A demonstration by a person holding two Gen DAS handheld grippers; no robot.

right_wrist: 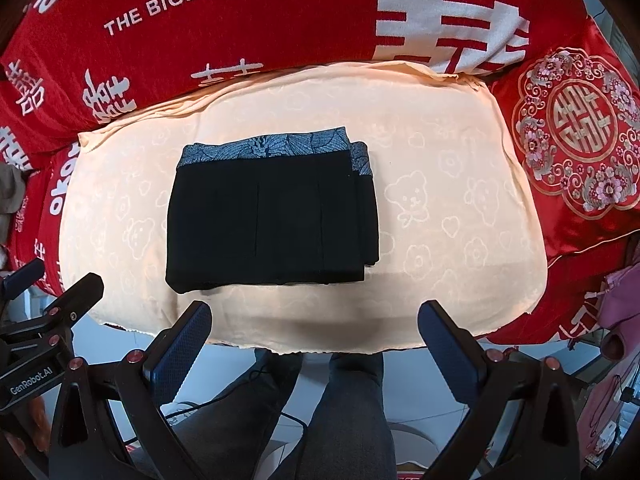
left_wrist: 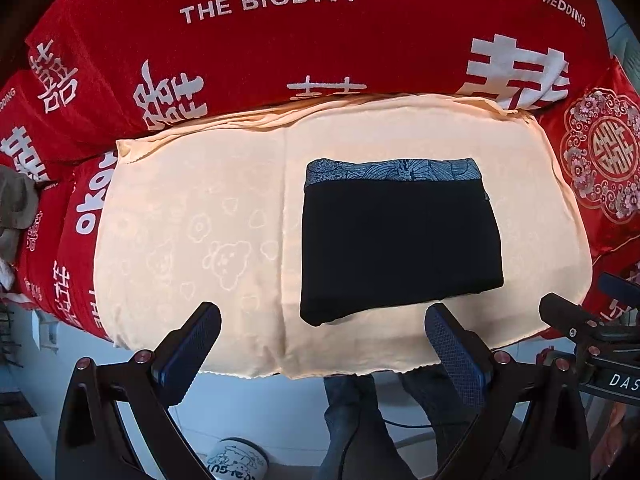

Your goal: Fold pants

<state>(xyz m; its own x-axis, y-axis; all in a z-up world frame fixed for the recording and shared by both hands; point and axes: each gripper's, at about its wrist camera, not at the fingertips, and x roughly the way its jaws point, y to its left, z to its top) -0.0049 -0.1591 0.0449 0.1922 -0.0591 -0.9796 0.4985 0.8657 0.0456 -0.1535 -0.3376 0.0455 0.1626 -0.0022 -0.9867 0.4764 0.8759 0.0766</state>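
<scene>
Both grippers, left (left_wrist: 322, 330) and right (right_wrist: 314, 328), hang with jaws released, holding nothing. Black pants (right_wrist: 272, 212) lie as a compact layered rectangle on the peach cloth (right_wrist: 460, 208); folding looks finished.

Pants (right_wrist: 272, 220): matt black cloth, patterned blue waistband. Peach towel (right_wrist: 440, 208): soft, embossed bears. Red cushion (right_wrist: 580, 140): glossy satin. Gripper pads (left_wrist: 456, 344): textured blue rubber.
</scene>
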